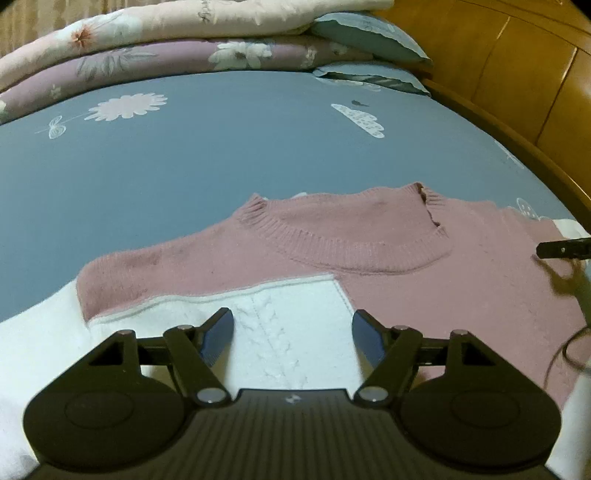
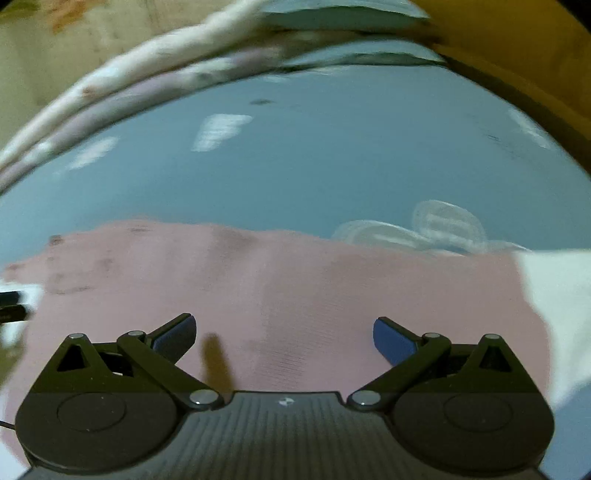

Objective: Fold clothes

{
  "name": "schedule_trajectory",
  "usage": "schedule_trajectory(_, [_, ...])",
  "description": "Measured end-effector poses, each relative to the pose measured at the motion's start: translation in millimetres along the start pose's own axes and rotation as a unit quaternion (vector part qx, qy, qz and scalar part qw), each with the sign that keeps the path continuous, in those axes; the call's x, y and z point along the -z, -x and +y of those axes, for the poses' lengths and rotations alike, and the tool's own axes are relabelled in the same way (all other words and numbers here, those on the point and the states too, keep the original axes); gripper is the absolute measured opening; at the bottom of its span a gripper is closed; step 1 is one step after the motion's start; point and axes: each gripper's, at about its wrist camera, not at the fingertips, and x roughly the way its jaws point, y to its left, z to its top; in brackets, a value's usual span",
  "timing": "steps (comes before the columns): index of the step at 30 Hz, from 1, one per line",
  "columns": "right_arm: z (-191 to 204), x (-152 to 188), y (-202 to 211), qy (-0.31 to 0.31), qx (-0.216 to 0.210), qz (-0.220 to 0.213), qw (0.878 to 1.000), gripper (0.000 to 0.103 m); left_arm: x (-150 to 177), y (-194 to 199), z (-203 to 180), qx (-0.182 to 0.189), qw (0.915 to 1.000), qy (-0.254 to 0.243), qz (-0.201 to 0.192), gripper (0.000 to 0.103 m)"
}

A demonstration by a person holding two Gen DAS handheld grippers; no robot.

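A pink and white knitted sweater (image 1: 369, 236) lies flat on the blue bedsheet (image 1: 221, 147), its ribbed collar (image 1: 354, 251) facing away from me. My left gripper (image 1: 292, 325) hovers open over the white cable-knit panel (image 1: 288, 317) just below the collar, nothing between its fingers. In the blurred right wrist view, the right gripper (image 2: 284, 332) stands wide open above the pink shoulder area of the sweater (image 2: 295, 288), holding nothing. A white sleeve (image 2: 554, 295) runs off to the right. The right gripper's finger tip (image 1: 563, 249) shows at the right edge of the left wrist view.
Folded floral quilts (image 1: 147, 44) and a blue pillow (image 1: 369, 33) are stacked at the far side of the bed. A wooden headboard (image 1: 517, 55) curves along the right. A thin cable (image 1: 565, 350) hangs at the right edge.
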Motion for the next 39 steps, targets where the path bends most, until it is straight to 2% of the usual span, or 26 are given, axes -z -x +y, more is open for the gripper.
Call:
schedule_trajectory(5, [-70.8, 12.5, 22.9, -0.084, 0.038, -0.035, 0.995, 0.103, 1.3, -1.2, 5.2, 0.010, 0.9997, 0.020, -0.003, 0.075])
schedule_trajectory(8, [-107.1, 18.0, 37.0, -0.135, 0.012, -0.057, 0.989, 0.103, 1.4, -1.2, 5.9, 0.013, 0.9995, 0.030, -0.003, 0.076])
schedule_trajectory(11, [-121.7, 14.4, 49.3, -0.170, 0.017, -0.070, 0.983, 0.103, 1.5, -1.2, 5.6, 0.012, 0.9995, 0.030, -0.004, 0.076])
schedule_trajectory(16, [-143.1, 17.3, 77.1, -0.218, 0.058, -0.114, 0.968, 0.103, 1.6, -1.6, 6.2, 0.011, 0.9995, 0.031, -0.004, 0.076])
schedule_trajectory(20, [-179.6, 31.0, 87.5, -0.286, 0.123, -0.121, 0.943, 0.103, 1.3, -1.4, 7.5, 0.014, 0.9994, 0.031, -0.004, 0.076])
schedule_trajectory(24, [-217.8, 53.9, 84.4, -0.387, 0.109, -0.128, 0.907, 0.100, 0.7, -1.5, 6.8, 0.013, 0.9994, 0.033, -0.004, 0.076])
schedule_trajectory(27, [-230.4, 56.8, 82.5, -0.413, 0.091, -0.164, 0.891, 0.099, 0.2, -2.2, 6.4, 0.013, 0.9994, 0.032, -0.003, 0.076])
schedule_trajectory(28, [-232.9, 55.1, 80.8, -0.414, 0.092, -0.168, 0.890, 0.096, -0.2, -2.2, 6.3, 0.013, 0.9994, 0.031, -0.003, 0.077])
schedule_trajectory(30, [-235.6, 47.7, 75.7, -0.400, 0.117, -0.158, 0.895, 0.067, -0.4, -2.4, 6.4, 0.013, 0.9994, 0.031, -0.002, 0.077])
schedule_trajectory(32, [-241.3, 41.2, 73.8, -0.390, 0.153, -0.136, 0.898, 0.013, -0.1, -2.4, 6.5, 0.013, 0.9994, 0.031, -0.003, 0.077])
schedule_trajectory(35, [-248.6, 40.1, 79.0, -0.385, 0.158, -0.132, 0.900, 0.010, 0.1, -2.7, 6.0, 0.012, 0.9995, 0.031, -0.003, 0.077])
schedule_trajectory(39, [-250.2, 34.8, 87.3, -0.359, 0.187, -0.131, 0.905, 0.009, -0.2, -3.4, 5.4, 0.012, 0.9995, 0.029, -0.002, 0.078])
